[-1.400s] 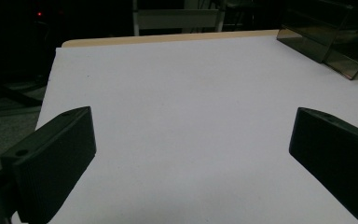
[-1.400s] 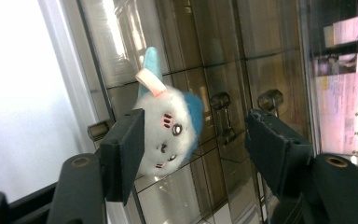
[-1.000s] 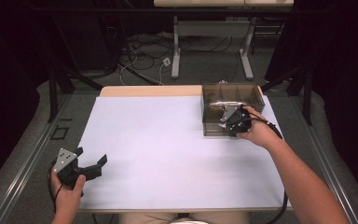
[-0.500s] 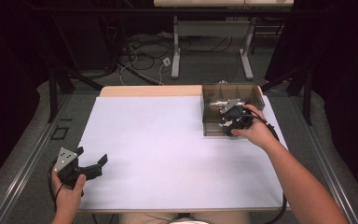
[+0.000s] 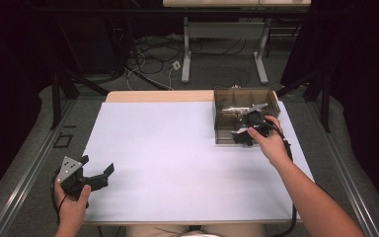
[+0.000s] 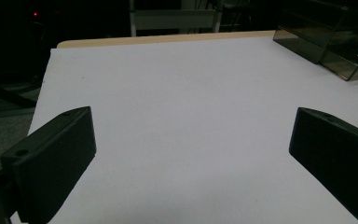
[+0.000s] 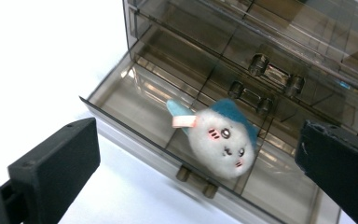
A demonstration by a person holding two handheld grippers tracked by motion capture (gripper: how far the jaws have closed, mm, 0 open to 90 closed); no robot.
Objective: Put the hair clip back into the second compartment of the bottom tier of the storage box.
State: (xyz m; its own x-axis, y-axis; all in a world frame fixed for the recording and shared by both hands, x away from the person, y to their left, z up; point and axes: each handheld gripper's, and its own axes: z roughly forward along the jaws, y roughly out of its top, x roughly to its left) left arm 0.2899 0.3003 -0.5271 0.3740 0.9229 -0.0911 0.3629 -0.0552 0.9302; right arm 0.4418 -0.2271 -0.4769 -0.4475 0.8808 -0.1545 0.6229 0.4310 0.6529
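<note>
**Plush toy released into the open drawer**

On the left, the left gripper point(image 5: 100, 176) hangs idle over the near corner of the counter point(image 5: 177, 163), its jaws spread wide with nothing but bare white surface between them.

Across on the right, the right gripper point(image 5: 243, 134) hovers at the smoked-plastic drawer organiser point(image 5: 224, 123). Its jaws have just been opening and now stand fully released. Below and between them, in the pulled-out drawer point(image 7: 135, 100), lies the small white plush toy point(image 7: 221, 139) with a blue hood, untouched by either jaw. The step in hand looks like the drop-off: the toy is in its compartment and the grip is let go.

The next move probably calls for backing the released jaws up and clear of the toy, then setting a jaw against the drawer front to push it home, straight so that it does not jam.

The counter is a plain white sheet over a wooden top. Beyond its far edge the room is dark, with another table's legs point(image 5: 187, 59) and loose cables point(image 5: 148, 54) on the floor.
</note>
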